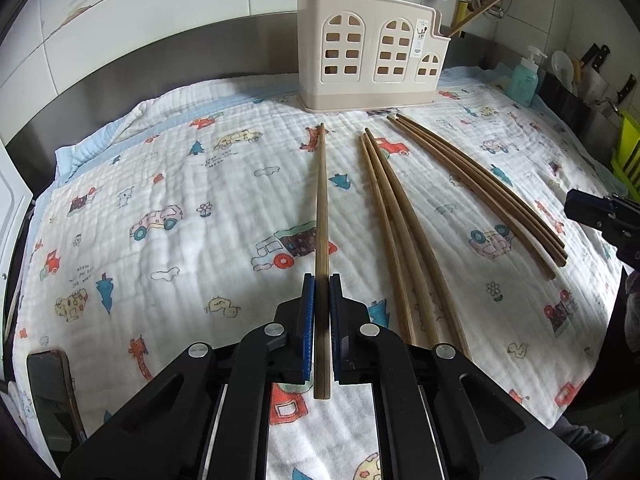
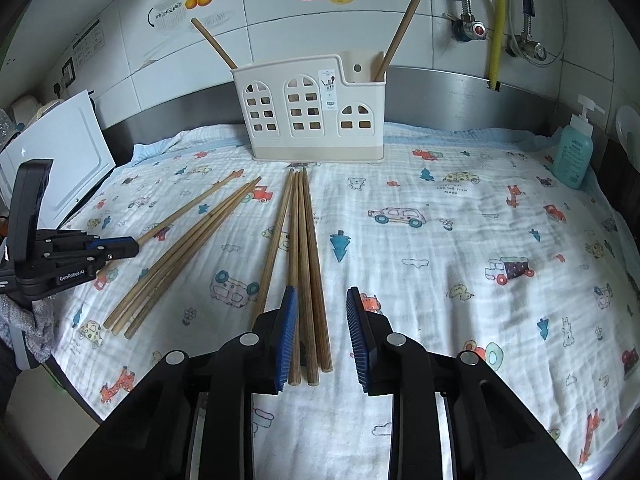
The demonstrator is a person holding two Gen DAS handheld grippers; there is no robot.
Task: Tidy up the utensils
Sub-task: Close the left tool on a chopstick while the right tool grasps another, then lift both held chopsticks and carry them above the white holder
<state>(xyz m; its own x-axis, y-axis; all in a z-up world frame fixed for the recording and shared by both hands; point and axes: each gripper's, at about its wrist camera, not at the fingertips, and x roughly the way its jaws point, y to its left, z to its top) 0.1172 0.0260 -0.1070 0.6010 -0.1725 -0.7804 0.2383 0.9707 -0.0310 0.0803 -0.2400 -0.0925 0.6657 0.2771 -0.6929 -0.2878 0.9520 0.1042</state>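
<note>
My left gripper point(image 1: 322, 280) is shut on a single wooden chopstick point(image 1: 322, 208) that points toward the cream holder point(image 1: 368, 56) at the back; the same gripper shows in the right wrist view point(image 2: 134, 249). A middle bundle of chopsticks point(image 1: 394, 216) and a right bundle point(image 1: 492, 196) lie on the cloth. My right gripper point(image 2: 321, 294) is open and straddles the near ends of several chopsticks point(image 2: 304, 248). Another bundle point(image 2: 188, 248) lies to their left. The holder point(image 2: 314, 114) has two chopsticks point(image 2: 400, 32) standing in it.
A printed cloth point(image 2: 460, 248) covers the steel counter. A teal soap bottle point(image 2: 574, 152) stands at the back right, a white board point(image 2: 60, 156) at the left. A phone point(image 1: 52, 392) lies at the cloth's near left. Pipes and valves hang on the tiled wall point(image 2: 496, 20).
</note>
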